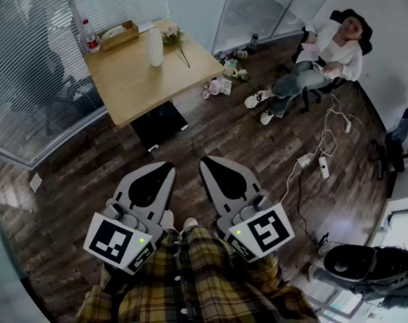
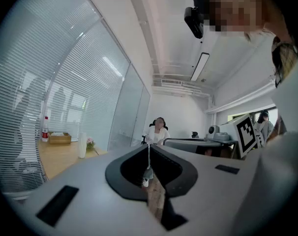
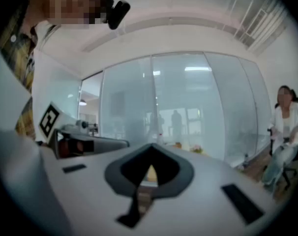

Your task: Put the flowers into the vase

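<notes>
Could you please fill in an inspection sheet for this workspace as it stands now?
Surface: wooden table, away from both grippers.
Job's things: white vase upright on the table; flowers lying beside it; floor flowers scattered below.
Clutter: box and bottle on the table.
Grippers: left gripper and right gripper shut, empty.
Cables: power strips with cords on the floor.
Surroundings: glass partitions with blinds; seated person.

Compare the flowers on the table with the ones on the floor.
Tabletop flowers lie beside the vase as one bunch with a long stem; floor flowers are scattered in several clumps beside the table. Both are outside the vase, and neither is held.
</notes>
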The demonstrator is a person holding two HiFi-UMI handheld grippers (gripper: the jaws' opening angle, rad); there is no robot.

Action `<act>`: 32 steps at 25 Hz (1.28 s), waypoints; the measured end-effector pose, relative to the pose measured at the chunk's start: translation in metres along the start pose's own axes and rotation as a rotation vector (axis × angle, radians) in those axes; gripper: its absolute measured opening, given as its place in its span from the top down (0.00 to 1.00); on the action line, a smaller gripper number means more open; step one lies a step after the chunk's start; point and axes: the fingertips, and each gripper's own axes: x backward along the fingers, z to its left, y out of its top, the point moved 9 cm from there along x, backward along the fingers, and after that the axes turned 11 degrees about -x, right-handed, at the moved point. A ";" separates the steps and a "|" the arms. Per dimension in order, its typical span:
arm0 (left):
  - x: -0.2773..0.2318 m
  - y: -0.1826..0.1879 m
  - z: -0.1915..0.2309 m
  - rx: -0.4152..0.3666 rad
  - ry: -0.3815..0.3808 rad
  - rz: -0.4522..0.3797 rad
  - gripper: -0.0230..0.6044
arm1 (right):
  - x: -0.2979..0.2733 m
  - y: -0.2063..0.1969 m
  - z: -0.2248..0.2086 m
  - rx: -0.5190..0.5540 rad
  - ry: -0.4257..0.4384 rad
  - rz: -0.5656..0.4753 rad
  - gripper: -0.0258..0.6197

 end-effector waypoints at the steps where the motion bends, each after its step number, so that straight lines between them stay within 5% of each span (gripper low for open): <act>1: -0.001 0.001 -0.002 -0.001 -0.001 0.000 0.93 | 0.001 0.001 0.000 0.000 0.002 0.001 0.94; 25: 0.000 -0.016 -0.045 0.021 0.059 0.026 0.93 | 0.049 -0.017 -0.021 -0.053 0.033 -0.009 0.94; 32: -0.016 -0.021 -0.024 0.030 0.066 0.038 0.93 | 0.026 -0.018 -0.036 -0.064 0.040 -0.002 0.94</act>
